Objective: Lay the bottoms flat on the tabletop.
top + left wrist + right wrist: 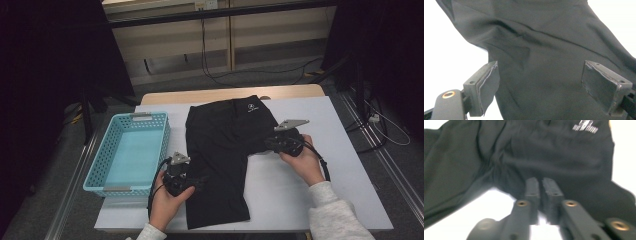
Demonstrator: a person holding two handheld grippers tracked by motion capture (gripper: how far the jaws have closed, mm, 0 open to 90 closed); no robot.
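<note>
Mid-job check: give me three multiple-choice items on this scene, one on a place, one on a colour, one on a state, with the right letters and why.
1. Where is the basket relative to the black shorts?
A. at their left
B. on top of them
C. at their right

2. What colour is the basket?
A. red
B. light blue
C. yellow

3. How do the left hand-held gripper jaws stand?
A. wide apart over the cloth
B. pressed together
C. clamped on the basket rim

Answers:
1 A, the high view shows it beside the shorts' left edge.
2 B, its mesh walls are light blue.
3 A, its own view shows a broad gap between the pads.
</note>
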